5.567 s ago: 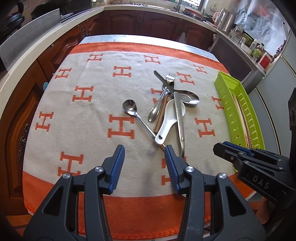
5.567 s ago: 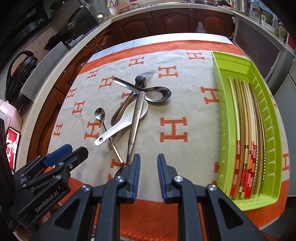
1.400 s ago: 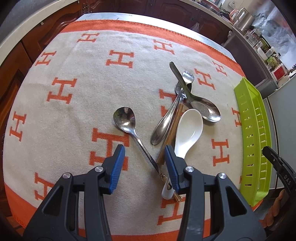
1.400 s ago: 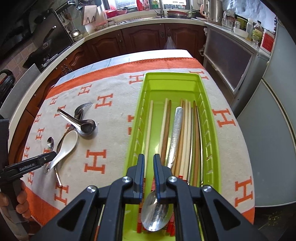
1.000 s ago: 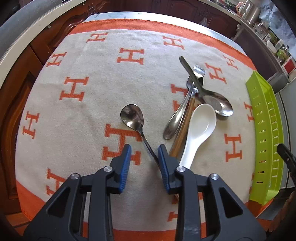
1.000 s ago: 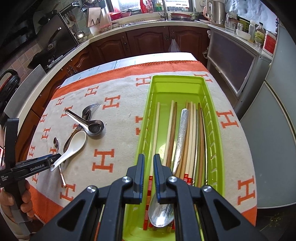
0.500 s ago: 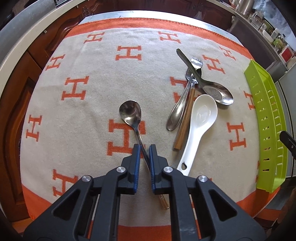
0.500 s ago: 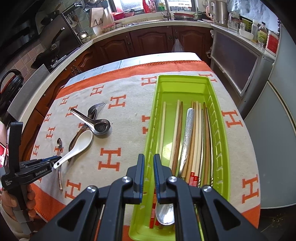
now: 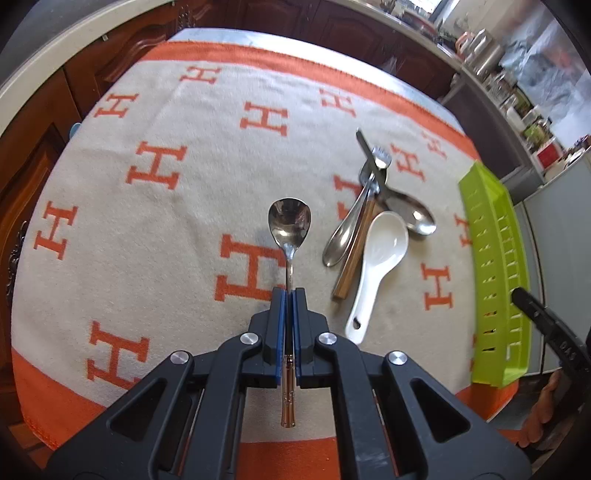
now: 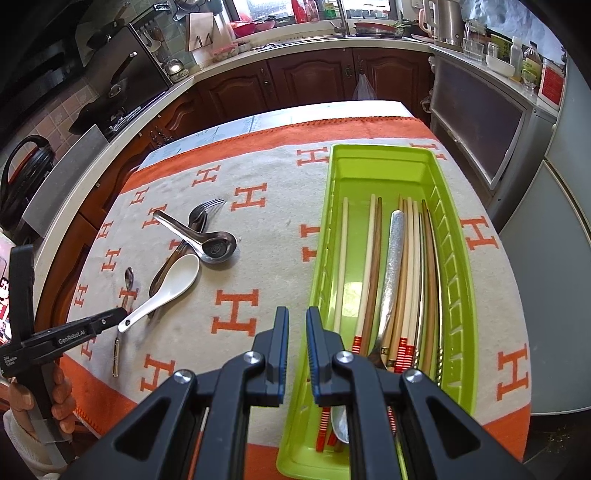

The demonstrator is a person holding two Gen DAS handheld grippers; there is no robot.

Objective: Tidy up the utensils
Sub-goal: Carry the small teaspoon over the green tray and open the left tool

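the counter (image 10: 332,107) carries a grey cloth with orange h marks (image 9: 155,206), which takes up most of both views. only the right wrist view shows the kitchen behind it: dark wood cupboards (image 10: 314,77) and a worktop with a kettle (image 10: 445,22).

the green tray (image 10: 458,266) lies at the right side of the cloth. from the left wrist view only its slotted outer wall (image 9: 498,266) shows; the right wrist view looks down into it and shows the chopsticks (image 10: 373,258) lying lengthwise with a long silver utensil (image 10: 391,258) among them, its bowl end near the tongs.

the left tongs (image 9: 289,317) are closed on the thin handle of the small metal spoon (image 9: 290,223). its bowl points away from the camera and its copper-coloured handle end sticks out behind the pads. in the right wrist view the same tongs (image 10: 110,319) show from the side, with a person's hand (image 10: 55,391) on the grip, and the spoon looks small and partly hidden.

the right tongs (image 10: 297,325) hover over the near left wall of the tray, jaws narrow, a slim gap between the blue pads and nothing in it.

a white ceramic spoon (image 9: 380,254), a steel ladle spoon (image 9: 406,210), a fork (image 9: 376,162) and a wood-handled piece (image 9: 354,254) lie heaped on the cloth between the held spoon and the tray.
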